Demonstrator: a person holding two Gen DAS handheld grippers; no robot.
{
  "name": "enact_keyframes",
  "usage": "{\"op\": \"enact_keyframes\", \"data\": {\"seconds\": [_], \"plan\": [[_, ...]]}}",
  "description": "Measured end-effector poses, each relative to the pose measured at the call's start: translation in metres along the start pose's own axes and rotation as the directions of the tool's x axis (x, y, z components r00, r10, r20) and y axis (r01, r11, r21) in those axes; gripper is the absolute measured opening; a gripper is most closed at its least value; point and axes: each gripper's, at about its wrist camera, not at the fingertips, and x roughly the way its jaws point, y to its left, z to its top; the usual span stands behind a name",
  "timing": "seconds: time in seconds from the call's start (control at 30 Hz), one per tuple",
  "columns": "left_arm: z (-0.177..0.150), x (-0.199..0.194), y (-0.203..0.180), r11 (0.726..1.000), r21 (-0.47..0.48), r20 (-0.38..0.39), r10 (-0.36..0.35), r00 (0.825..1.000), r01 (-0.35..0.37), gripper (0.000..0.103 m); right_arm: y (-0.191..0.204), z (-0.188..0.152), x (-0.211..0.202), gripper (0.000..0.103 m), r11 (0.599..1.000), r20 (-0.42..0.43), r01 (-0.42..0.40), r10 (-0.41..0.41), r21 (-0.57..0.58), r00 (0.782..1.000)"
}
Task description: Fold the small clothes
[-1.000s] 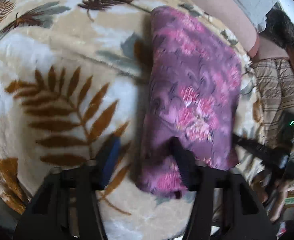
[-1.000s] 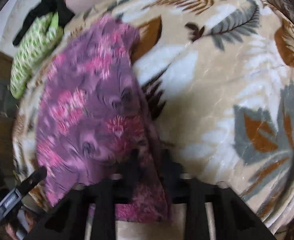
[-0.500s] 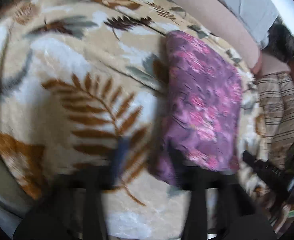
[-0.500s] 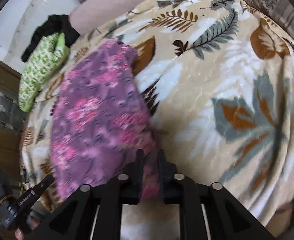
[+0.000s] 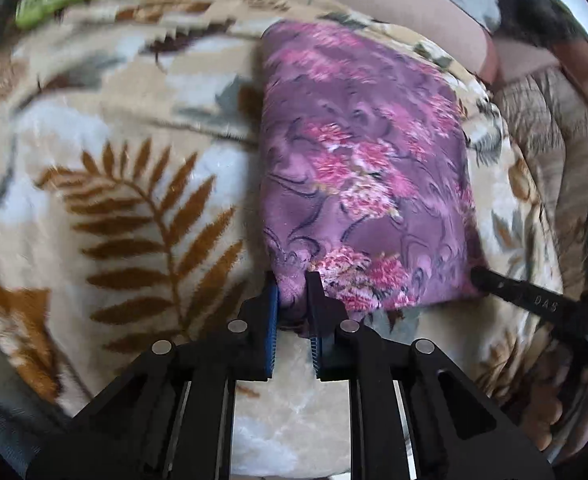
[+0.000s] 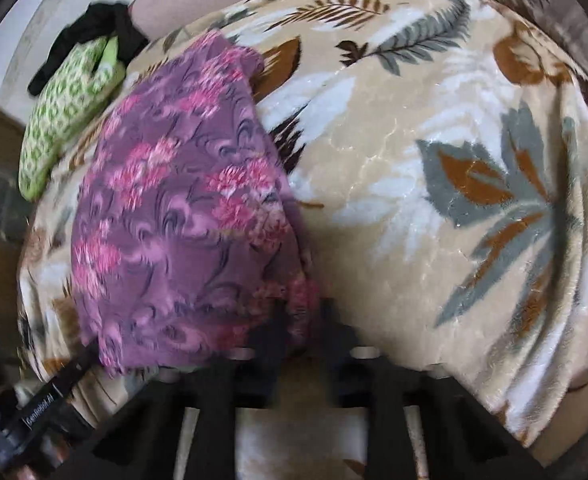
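- The folded purple floral cloth (image 5: 358, 168) is spread centre frame on a beige leaf-patterned fleece blanket (image 5: 133, 184).
- Its near corners are pinched by the closing left hand-held gripper (image 5: 292, 286) and closing right hand-held gripper (image 6: 302, 312).

A purple floral garment (image 6: 181, 220) is spread on a beige leaf-patterned blanket (image 6: 414, 160). Its near corner is pinched between the closing jaws of the right gripper (image 6: 301, 312), seen blurred at the bottom. A green patterned cloth (image 6: 65, 108) and a black cloth (image 6: 93, 28) are seen at upper left.
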Motion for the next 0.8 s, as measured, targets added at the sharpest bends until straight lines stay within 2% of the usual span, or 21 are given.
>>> {"op": "enact_keyframes", "data": {"seconds": [0.03,0.13,0.17,0.27,0.33,0.4,0.5,0.57,0.6,0.63,0.7,0.8], "plan": [[-0.004,-0.005,0.001,1.000,-0.003,0.022,0.005,1.000,-0.005,0.012,0.001,-0.002,-0.001,0.011,1.000,0.004,0.014,-0.014,-0.017,1.000],[-0.005,0.011,-0.002,0.997,0.032,-0.001,0.067,0.998,-0.067,0.013,0.002,0.000,0.007,0.011,0.999,-0.008,0.039,-0.039,-0.027,0.999],[-0.005,0.011,-0.005,0.995,0.044,0.013,0.084,0.996,-0.085,0.013,0.000,0.002,0.007,0.011,0.999,-0.004,0.033,-0.033,-0.018,0.999],[-0.008,0.005,-0.013,0.987,0.099,0.041,0.123,0.992,-0.126,0.016,-0.010,0.000,0.003,0.012,0.999,0.002,-0.013,0.013,0.037,1.000],[-0.012,0.003,-0.011,0.986,0.093,0.035,0.134,0.990,-0.136,0.017,-0.016,-0.003,-0.004,0.013,0.995,0.005,-0.061,0.061,0.080,0.998],[-0.016,-0.007,-0.008,0.990,0.063,0.048,0.120,0.992,-0.123,0.016,-0.021,-0.010,-0.021,0.013,0.990,0.045,-0.098,0.094,0.101,0.995],[-0.025,-0.031,-0.011,0.987,0.044,0.116,0.148,0.982,-0.154,0.028,-0.017,-0.026,-0.055,0.017,0.992,0.155,-0.103,0.091,0.072,0.984],[-0.032,-0.052,-0.014,0.982,0.036,0.185,0.178,0.967,-0.188,0.050,-0.011,-0.038,-0.077,0.029,0.994,0.219,-0.106,0.098,0.024,0.971],[-0.036,-0.060,-0.016,0.979,0.038,0.216,0.186,0.959,-0.198,0.056,-0.005,-0.043,-0.085,0.056,0.996,0.249,-0.093,0.088,0.008,0.964],[-0.040,-0.069,-0.018,0.976,0.042,0.257,0.197,0.946,-0.214,0.064,0.002,-0.048,-0.093,0.076,0.997,0.292,-0.073,0.071,-0.005,0.954],[-0.047,-0.085,-0.024,0.969,0.045,0.339,0.214,0.916,-0.243,0.069,0.017,-0.061,-0.110,0.080,0.996,0.361,-0.058,0.077,-0.063,0.930],[-0.047,-0.095,-0.028,0.956,0.040,0.404,0.249,0.880,-0.289,0.070,0.036,-0.066,-0.117,0.080,0.986,0.380,-0.055,0.111,-0.156,0.918]]}}
